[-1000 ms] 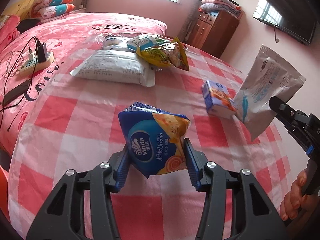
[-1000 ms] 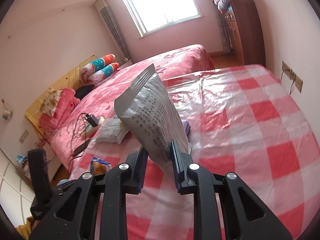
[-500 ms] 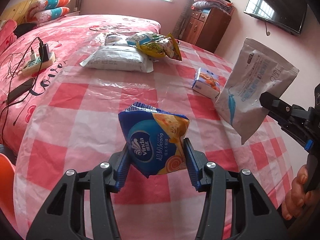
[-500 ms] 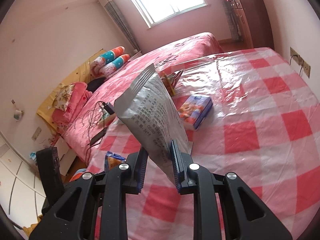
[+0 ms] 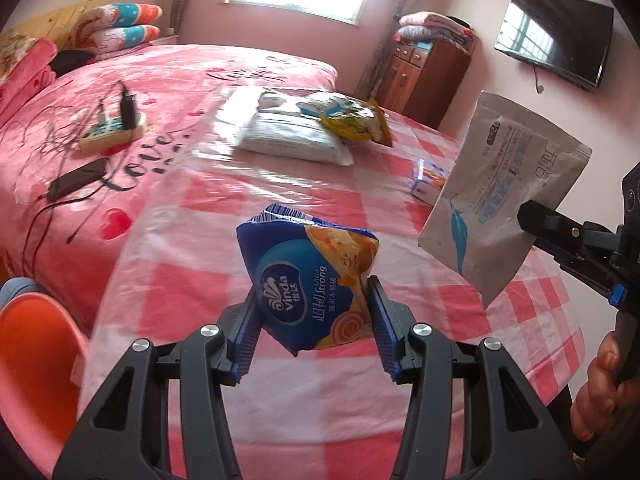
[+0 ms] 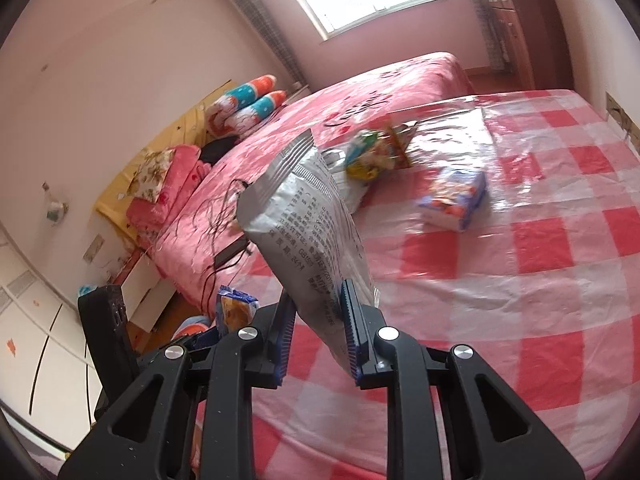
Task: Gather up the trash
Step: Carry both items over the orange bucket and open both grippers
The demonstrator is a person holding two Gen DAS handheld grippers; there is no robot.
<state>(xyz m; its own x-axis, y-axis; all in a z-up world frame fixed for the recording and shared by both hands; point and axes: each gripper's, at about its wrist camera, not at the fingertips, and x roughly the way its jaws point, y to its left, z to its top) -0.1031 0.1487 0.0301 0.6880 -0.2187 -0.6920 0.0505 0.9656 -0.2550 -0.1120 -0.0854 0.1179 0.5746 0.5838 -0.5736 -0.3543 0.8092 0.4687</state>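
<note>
My left gripper (image 5: 310,320) is shut on a blue and orange tissue wrapper (image 5: 308,276), held in the air above the red-checked table (image 5: 200,296). To its right in the same view hangs a white pouch (image 5: 500,200), pinched by my right gripper. In the right wrist view my right gripper (image 6: 318,328) is shut on that pouch, whose grey printed back (image 6: 308,224) stands up between the blue pads. The blue wrapper (image 6: 234,310) shows at lower left there. On the table lie a yellow snack bag (image 5: 352,124), a white packet (image 5: 292,140) and a small blue tissue pack (image 6: 454,198).
A pink bed (image 5: 120,92) with a power strip (image 5: 110,134), cables and a dark phone (image 5: 76,182) borders the table's left side. An orange chair (image 5: 36,356) stands at lower left. A wooden cabinet (image 5: 424,76) and wall television (image 5: 554,38) are behind. A hand (image 5: 600,392) grips the right tool.
Both grippers have drawn back from the table with their wrappers still held. The table items look farther away, and more of the bed and the orange chair have come into view.
</note>
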